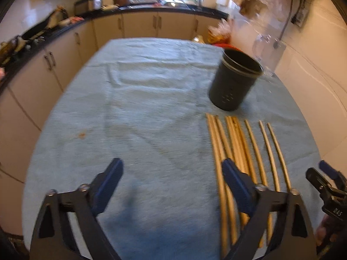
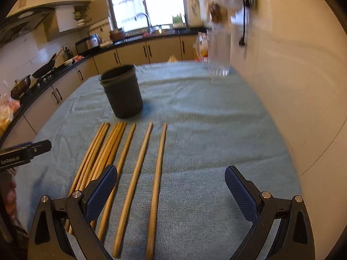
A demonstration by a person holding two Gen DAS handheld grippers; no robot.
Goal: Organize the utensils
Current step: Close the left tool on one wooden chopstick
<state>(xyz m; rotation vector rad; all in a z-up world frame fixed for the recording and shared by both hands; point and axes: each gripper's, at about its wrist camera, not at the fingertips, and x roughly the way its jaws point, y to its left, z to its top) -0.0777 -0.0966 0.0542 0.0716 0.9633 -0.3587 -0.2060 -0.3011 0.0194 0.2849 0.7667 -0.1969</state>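
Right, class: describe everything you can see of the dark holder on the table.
The holder is a dark grey cylindrical cup, matte, with a lighter band just under its open rim and small slots low on its side. No utensils show above the rim. It stands upright on the blue cloth, just beyond the far tips of the chopsticks, apparently not touching them.

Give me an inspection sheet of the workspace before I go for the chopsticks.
Surface: table under a light blue cloth, small stain near its left side.
Job's things: wooden chopsticks lying in a row, some bunched, others apart; dark holder cup upright behind them, nothing seen inside.
Clutter: clear glass jug at the far edge.
Grippers: left tongs open, holding nothing, right finger over the chopsticks; right tongs open, holding nothing.
Cables: black cord hanging on the wall.
Surroundings: kitchen counter, cabinets, sink under a window.
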